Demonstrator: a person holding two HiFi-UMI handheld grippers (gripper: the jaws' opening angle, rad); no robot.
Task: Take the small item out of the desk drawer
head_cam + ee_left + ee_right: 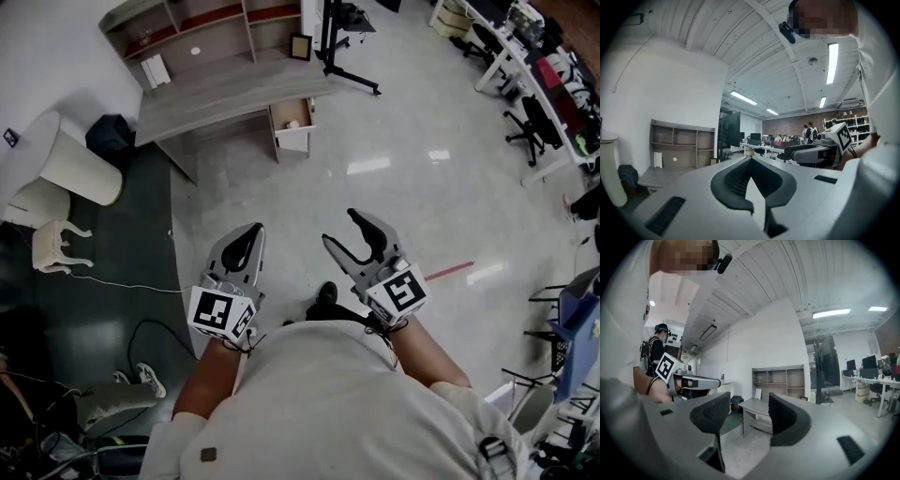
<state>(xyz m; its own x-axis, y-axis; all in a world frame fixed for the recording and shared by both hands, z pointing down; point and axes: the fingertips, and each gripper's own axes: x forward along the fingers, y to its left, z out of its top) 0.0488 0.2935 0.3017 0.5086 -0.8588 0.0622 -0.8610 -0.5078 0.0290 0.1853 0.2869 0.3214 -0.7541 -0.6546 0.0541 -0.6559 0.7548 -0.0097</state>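
Nearest the camera, a pale shirt [328,403] is seen from above, and the two grippers are held out level in front of it, side by side over the glossy floor [403,187]. A dark shoe [325,294] is glimpsed between them, close to the body.

The left gripper [251,234] is closed. In the left gripper view its dark pads [733,180] are seen meeting at the tips [750,159], with nothing caught between them. The right gripper [344,230] is held open. In the right gripper view its jaws [749,404] are spread wide apart and nothing is gripped — only floor and the far desk [757,406] are seen through the gap.

A red strip [450,271] is marked on the floor just to the right of the right gripper, and a dark mat [112,262] is laid at the left.

Well beyond both grippers stands the desk [234,94]. The drawer [292,141] at its right end is pulled open, and a small pale item [292,124] is seen lying inside it — too small for its kind to be told. A shelf unit [206,33] is set on the desktop's far side, with a small dark frame [300,46] by its right end.
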